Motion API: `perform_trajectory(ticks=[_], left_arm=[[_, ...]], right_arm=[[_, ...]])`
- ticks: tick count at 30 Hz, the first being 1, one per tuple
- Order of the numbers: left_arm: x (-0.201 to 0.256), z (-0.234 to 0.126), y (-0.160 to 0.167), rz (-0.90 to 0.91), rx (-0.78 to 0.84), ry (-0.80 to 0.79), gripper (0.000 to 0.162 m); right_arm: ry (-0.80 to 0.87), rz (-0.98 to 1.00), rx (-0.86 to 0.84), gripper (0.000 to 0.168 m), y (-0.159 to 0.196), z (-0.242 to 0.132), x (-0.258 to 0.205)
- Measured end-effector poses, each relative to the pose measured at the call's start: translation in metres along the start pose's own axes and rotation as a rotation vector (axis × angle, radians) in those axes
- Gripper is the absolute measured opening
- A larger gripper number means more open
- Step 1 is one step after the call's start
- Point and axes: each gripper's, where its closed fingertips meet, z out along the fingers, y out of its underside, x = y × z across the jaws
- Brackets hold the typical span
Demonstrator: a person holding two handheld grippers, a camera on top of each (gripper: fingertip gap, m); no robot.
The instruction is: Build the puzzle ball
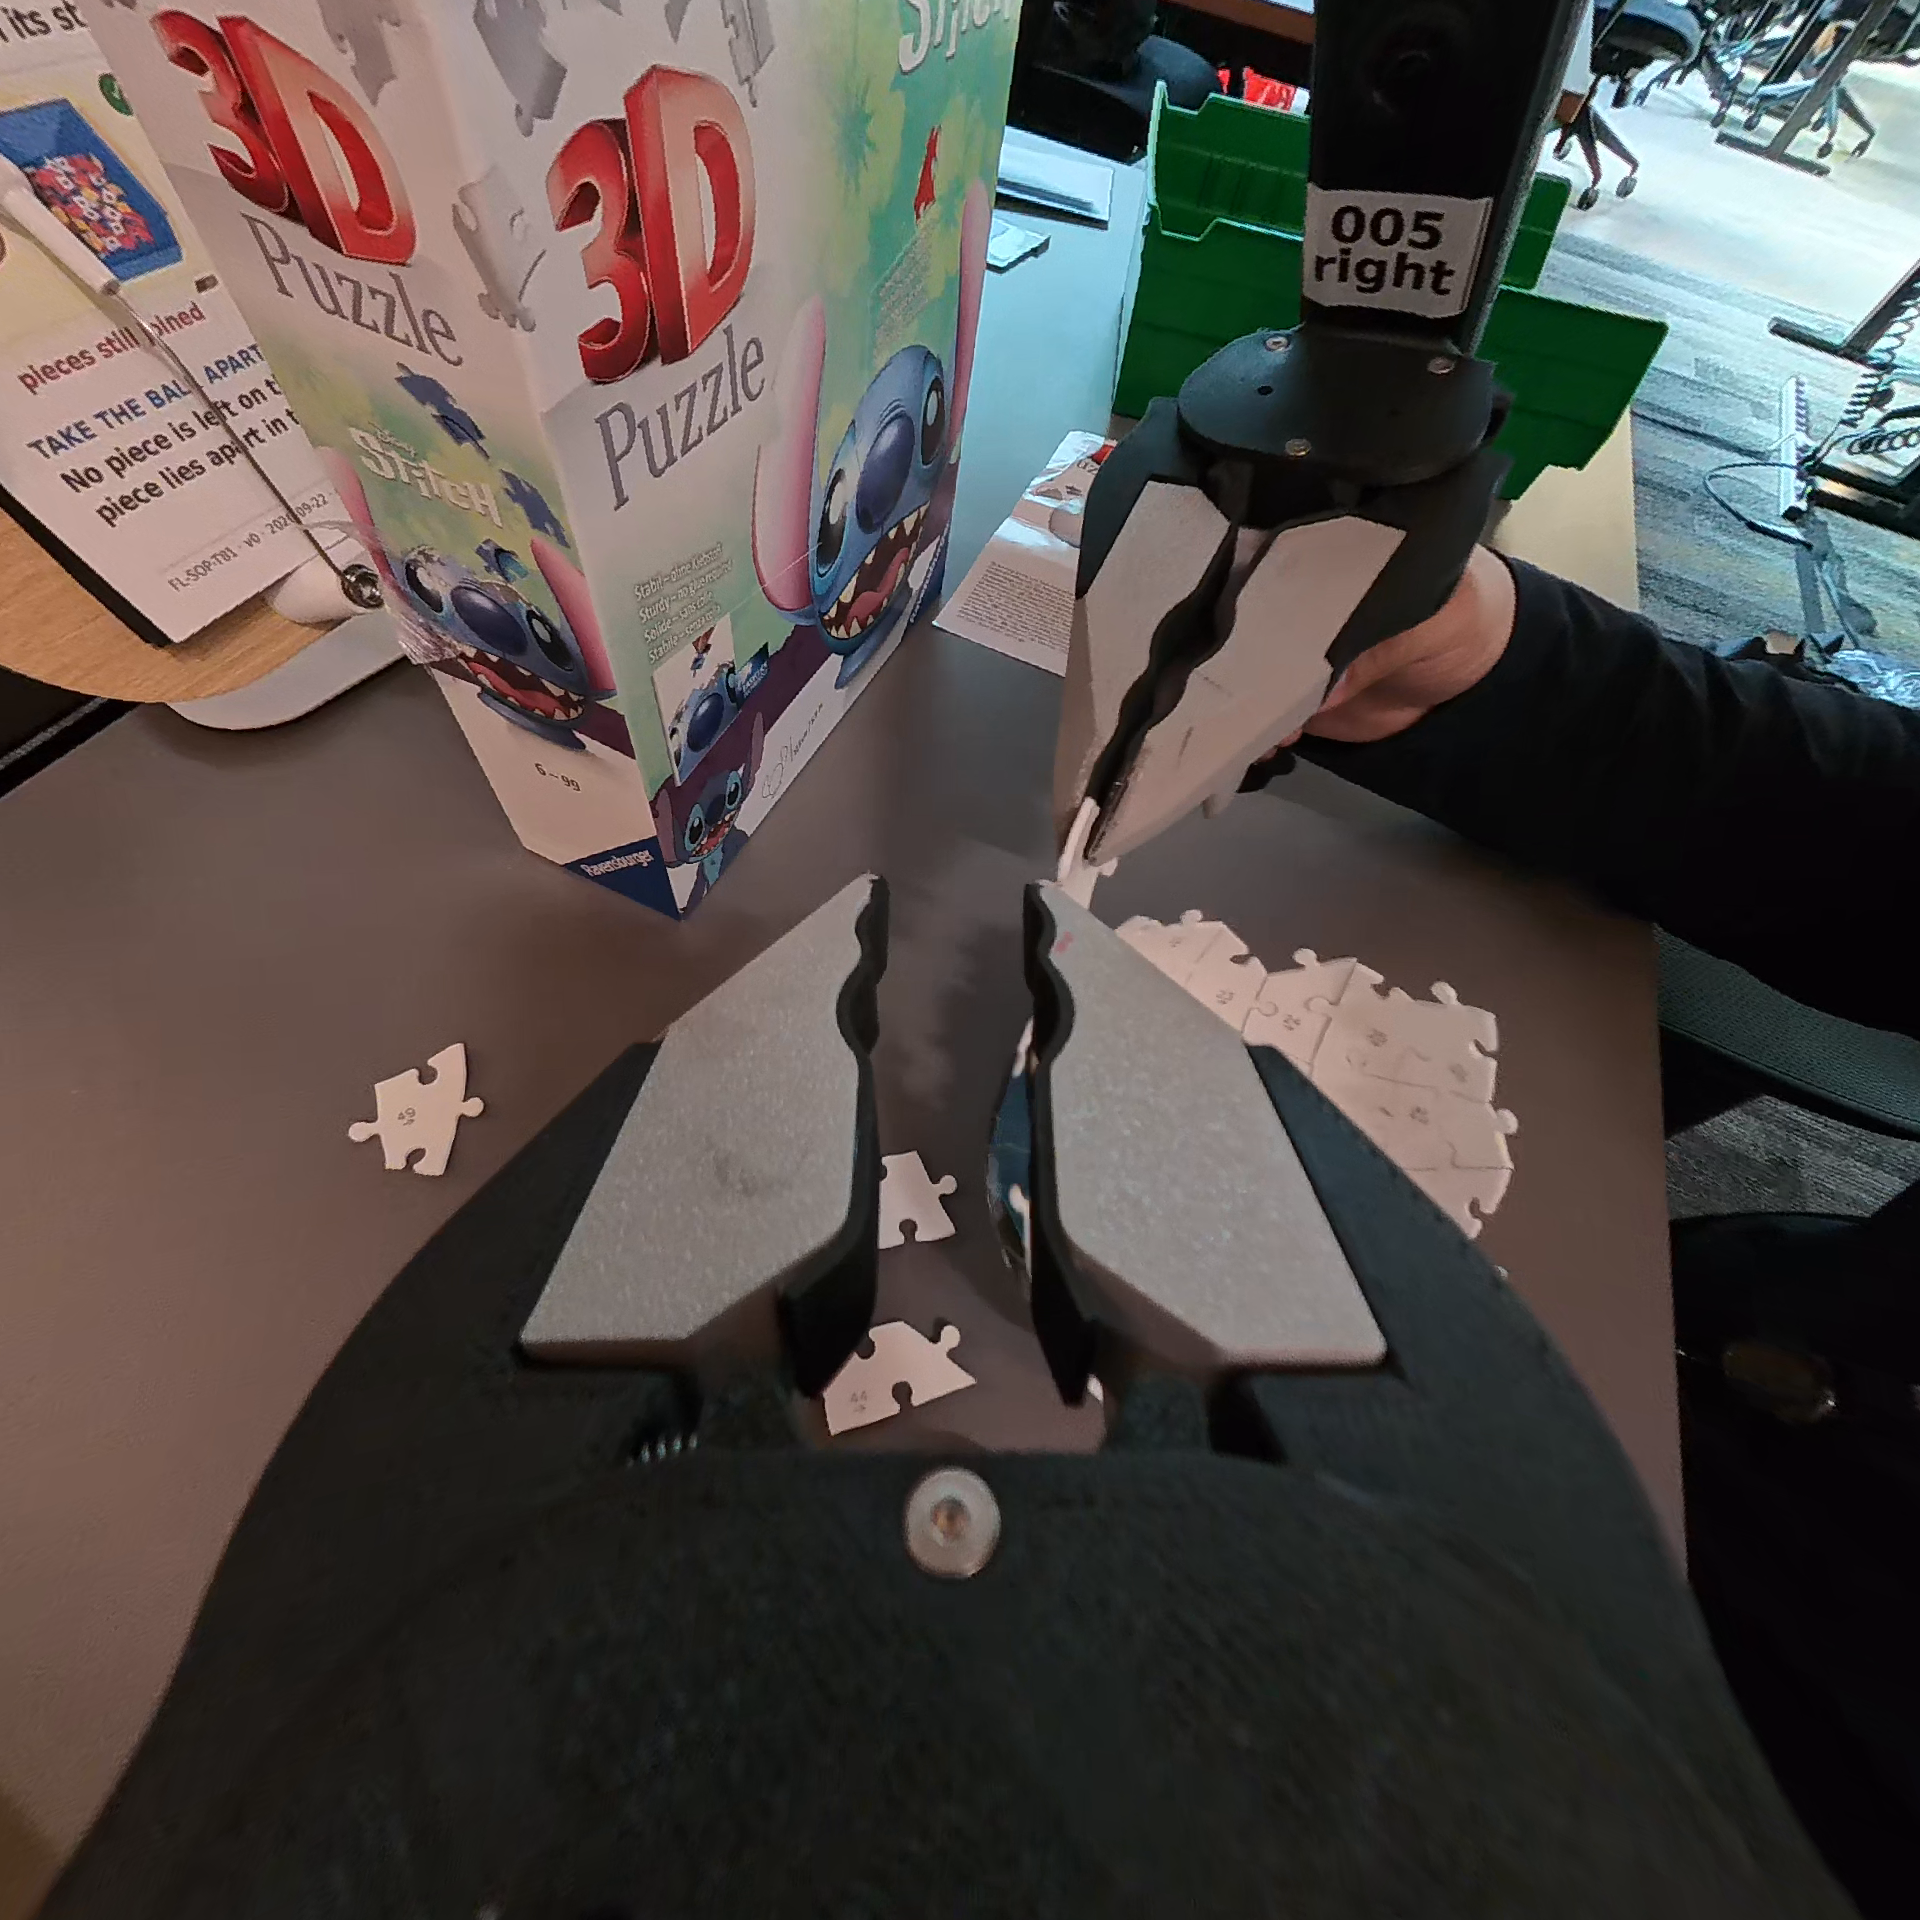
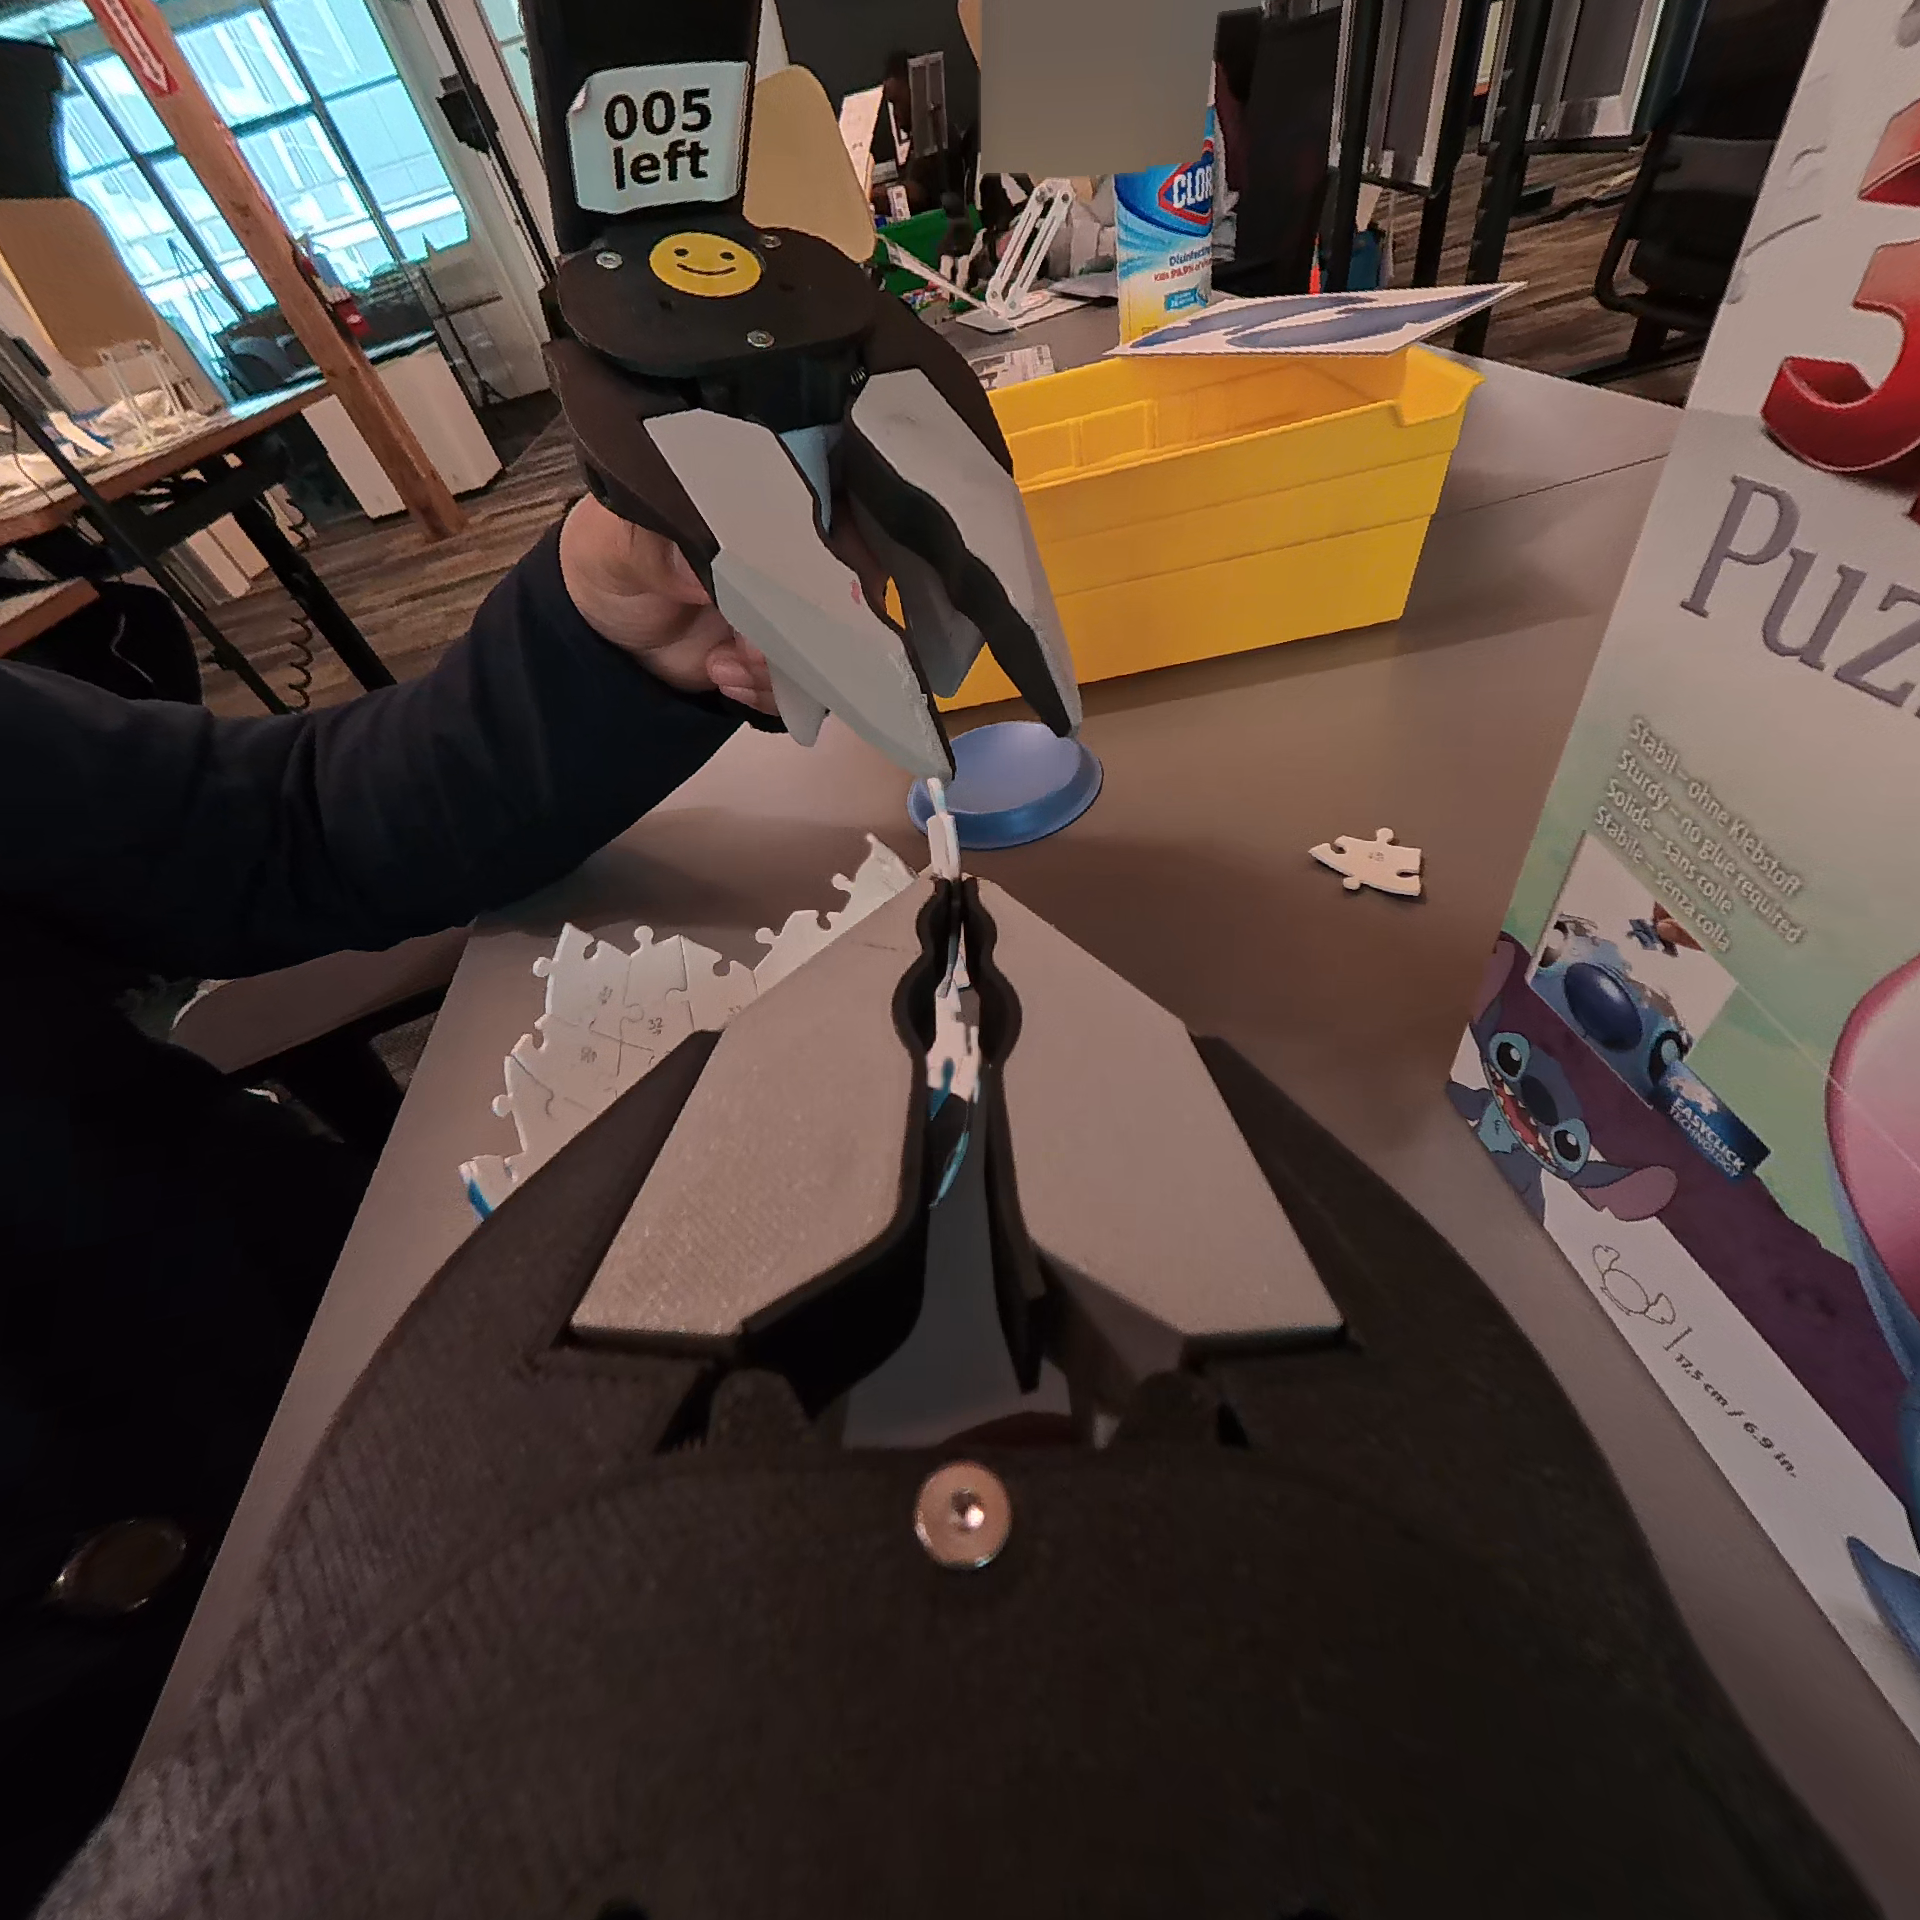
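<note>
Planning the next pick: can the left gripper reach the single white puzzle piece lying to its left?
Probably yes: the left gripper looks open and empty, and the white puzzle piece lies alone on the grey table, nothing between them.

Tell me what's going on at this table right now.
A person is building a puzzle ball with two hand-held grippers. The right hand-held gripper is shut on a white piece, held up at the tip of the left hand-held gripper, which is open. A joined shell of pieces lies beside them on the table, with loose pieces nearby. The puzzle box stands behind.
</note>
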Motion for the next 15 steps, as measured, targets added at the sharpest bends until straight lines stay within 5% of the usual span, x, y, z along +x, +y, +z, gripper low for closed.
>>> perform_trajectory(ticks=[15], left_arm=[[-0.009,-0.013,-0.003,-0.048,0.06,-0.006,0.023]], right_arm=[[-0.004,-0.007,0.007,0.0,-0.003,-0.003,-0.001]])
